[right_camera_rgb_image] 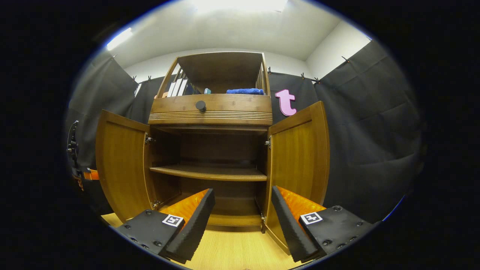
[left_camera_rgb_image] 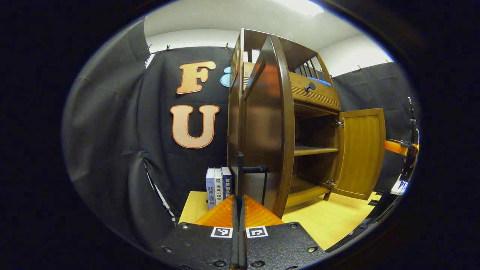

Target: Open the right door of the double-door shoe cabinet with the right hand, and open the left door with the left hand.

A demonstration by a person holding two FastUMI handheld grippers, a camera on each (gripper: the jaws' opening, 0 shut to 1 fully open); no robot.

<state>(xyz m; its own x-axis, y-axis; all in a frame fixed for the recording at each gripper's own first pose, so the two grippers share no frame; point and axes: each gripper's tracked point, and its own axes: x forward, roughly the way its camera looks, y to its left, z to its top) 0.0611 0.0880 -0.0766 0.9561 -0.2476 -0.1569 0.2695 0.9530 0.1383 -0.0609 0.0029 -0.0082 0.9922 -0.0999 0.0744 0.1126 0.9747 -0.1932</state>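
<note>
Wooden left door (left_camera_rgb_image: 268,127) stands edge-on; left tongs (left_camera_rgb_image: 239,210) clenched, right tongs (right_camera_rgb_image: 243,221) released.

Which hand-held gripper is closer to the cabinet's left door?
Left. The left hand-held gripper sits shut right by the left door; the right hand-held gripper hangs open, apart, facing the cabinet's middle.

1. Shoe cabinet (right_camera_rgb_image: 212,112): wood, brown, with a glossy varnished finish; left door (right_camera_rgb_image: 120,165) and right door (right_camera_rgb_image: 300,157) show visible grain.
2. Hinges (right_camera_rgb_image: 149,140): bright metal.
3. Table (right_camera_rgb_image: 232,249): pale wood, smooth.
4. Right gripper (right_camera_rgb_image: 242,219): pads black, matt, ribbed; bodies orange plastic.
5. Towel (right_camera_rgb_image: 244,91): blue cloth.
</note>
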